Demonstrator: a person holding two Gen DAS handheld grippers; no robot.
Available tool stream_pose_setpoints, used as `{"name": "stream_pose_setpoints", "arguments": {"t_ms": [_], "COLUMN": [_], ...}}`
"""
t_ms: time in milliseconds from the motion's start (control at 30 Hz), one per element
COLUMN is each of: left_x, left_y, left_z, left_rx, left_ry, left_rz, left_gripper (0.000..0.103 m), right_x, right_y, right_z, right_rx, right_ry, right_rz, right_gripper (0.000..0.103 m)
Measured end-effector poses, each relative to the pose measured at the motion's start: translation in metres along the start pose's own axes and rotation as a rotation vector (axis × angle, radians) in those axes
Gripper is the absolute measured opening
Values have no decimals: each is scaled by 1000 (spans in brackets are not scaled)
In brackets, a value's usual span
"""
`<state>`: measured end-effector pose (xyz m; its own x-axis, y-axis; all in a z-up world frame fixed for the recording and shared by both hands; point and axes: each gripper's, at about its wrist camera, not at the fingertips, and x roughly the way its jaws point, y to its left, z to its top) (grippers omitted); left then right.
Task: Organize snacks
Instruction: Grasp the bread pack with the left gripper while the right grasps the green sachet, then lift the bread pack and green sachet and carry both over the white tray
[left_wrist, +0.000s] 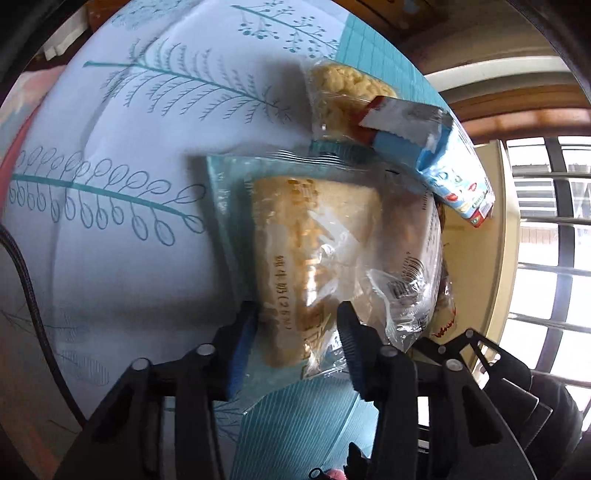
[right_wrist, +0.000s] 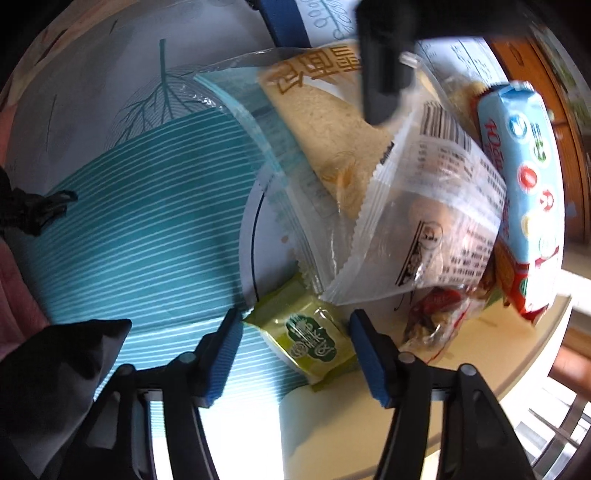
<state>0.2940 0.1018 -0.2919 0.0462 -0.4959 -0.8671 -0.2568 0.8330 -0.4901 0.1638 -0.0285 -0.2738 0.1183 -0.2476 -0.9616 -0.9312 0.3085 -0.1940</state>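
Right hand-held gripper (right_wrist: 295, 350) — astride green packet (right_wrist: 314, 339)

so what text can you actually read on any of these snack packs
"纯牛奶(26%)", roughly, runs along the bread pack between the left gripper fingers.
Large brown characters on that pack: upside down, not readable.
Barcode and fine print on the clear wrapper: too small.
Green packet by the right gripper: blurred.
Blue pack: unreadable.
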Motion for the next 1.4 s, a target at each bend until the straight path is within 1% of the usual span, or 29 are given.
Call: {"name": "stream_pose_setpoints", "arguments": {"t_ms": [33, 67, 133, 200, 300, 400, 633, 833, 900, 1000, 1133, 1333, 1367, 1400], "left_x": [0, -2, -1, -2, -5, -6, -20, -44, -52, -61, -75, -96, -99, -103], "left_y": [8, 12, 15, 17, 14, 9, 18, 26, 27, 23, 23, 20, 18, 15], "left_z": [3, 2, -1, -4, -8, -5, -10, -18, -21, -22, -28, -37, -38, -39], "left_rx": [-17, -33, -52, -56, -58, -59, -85, -87, -89, -72, -60, -29, -19, -11], "left_ry": [0, 1, -2, -8, -21, -23, -28, -64, -79, -103, -110, -125, -127, -133], "left_rz": [-17, -36, -56, -61, -65, -88, -122, -144, -166, -169, -185, -224, -230, -241], "left_gripper": [32, 28, 25, 20, 16, 13, 9, 6, 5, 4, 4, 3, 1, 1], "right_x": [-1, -2, -4, -3, -3, -1, -6, -19, -26, -39, -56, -79, -83, -94], "right_y": [-2, -1, -2, -4, -8, -10, -1, 1, 2, 0, -5, -9, -10, -7], "right_z": [2, 3, 6, 8, 10, 8, 6, 10, 12, 17, 17, 16, 16, 14], "right_rx": [14, 26, 57, 100, 158, 204, 305, 373, 394, 425, 470, 535, 544, 555], "right_ry": [4, 9, 19, 29, 40, 54, 58, 42, 32, 13, -19, -62, -70, -78], "right_rz": [-6, -14, -19, -18, -19, -4, 54, 76, 81, 85, 90, 90, 89, 89], "right_gripper": [50, 48, 47, 46, 45, 45, 44, 44, 44, 44, 44, 44, 44, 44]}}
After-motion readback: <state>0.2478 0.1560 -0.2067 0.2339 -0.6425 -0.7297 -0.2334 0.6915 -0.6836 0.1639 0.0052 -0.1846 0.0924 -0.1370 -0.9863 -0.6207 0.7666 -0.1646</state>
